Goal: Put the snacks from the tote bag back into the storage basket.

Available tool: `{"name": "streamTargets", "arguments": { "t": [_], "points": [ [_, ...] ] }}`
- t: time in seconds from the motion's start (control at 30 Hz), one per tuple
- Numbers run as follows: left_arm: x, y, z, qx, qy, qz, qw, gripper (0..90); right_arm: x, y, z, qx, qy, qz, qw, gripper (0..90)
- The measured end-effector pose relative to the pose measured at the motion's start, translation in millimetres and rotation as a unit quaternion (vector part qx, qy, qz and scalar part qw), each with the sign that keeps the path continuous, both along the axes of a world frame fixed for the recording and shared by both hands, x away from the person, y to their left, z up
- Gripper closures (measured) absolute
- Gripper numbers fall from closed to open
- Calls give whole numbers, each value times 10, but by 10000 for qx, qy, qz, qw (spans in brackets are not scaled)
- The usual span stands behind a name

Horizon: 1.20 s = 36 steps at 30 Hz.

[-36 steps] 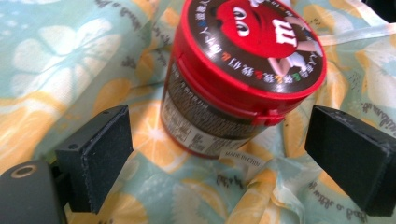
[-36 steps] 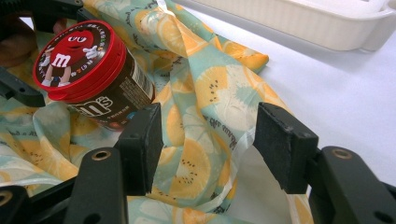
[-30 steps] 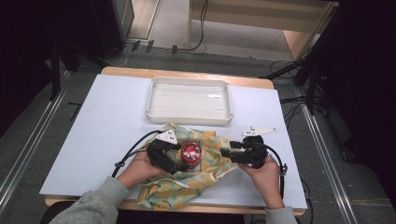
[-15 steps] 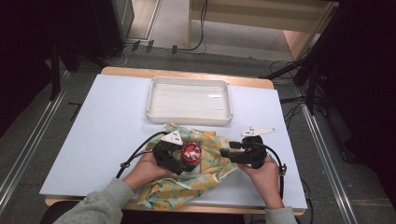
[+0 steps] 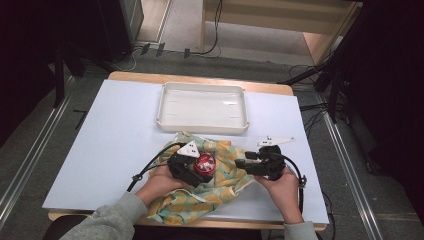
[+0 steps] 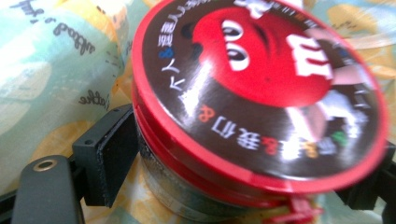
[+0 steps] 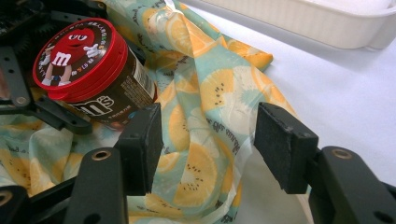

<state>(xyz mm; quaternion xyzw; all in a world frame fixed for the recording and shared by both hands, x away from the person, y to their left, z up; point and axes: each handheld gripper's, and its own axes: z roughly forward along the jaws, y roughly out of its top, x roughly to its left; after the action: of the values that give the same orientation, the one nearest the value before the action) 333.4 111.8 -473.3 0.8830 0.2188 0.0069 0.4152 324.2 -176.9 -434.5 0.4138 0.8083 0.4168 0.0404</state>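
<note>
Nearest: left gripper [image 5: 192, 167] straddles the round red-lidded M&M's candy tub [image 5: 204, 163], jaws have just been closing in from full width, near pad close against or touching the glossy foil side wall under the lid rim, far one blurred, so firm clamp not confirmed. Tub sits upright, axis vertical, on the crumpled thin lemon-print teal cloth [image 5: 220, 187] at table centre-near, left hand clearly closer. Right gripper [image 5: 247, 163] just right of it, jaws wide and empty over the cloth's right edge [image 7: 205, 140]; farther back, empty white ribbed plastic tray [image 5: 202, 125] on the smooth white tabletop [image 5: 110, 130].
</note>
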Motion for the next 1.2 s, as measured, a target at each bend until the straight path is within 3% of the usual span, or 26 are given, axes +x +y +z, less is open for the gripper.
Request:
{"name": "streamTargets", "arguments": {
  "t": [0.5,0.7,1.2],
  "points": [
    [-9,33,31,-129,-145,103,9998,221,-1,8,-4,14,7,5,10000,430],
    [5,67,60,-253,-103,189,9994,250,1,11,-8,8,12,16,10000,430],
    [21,76,83,-221,3,248,9994,256,-2,25,-18,-2,30,43,10000,430]
  ]
}}
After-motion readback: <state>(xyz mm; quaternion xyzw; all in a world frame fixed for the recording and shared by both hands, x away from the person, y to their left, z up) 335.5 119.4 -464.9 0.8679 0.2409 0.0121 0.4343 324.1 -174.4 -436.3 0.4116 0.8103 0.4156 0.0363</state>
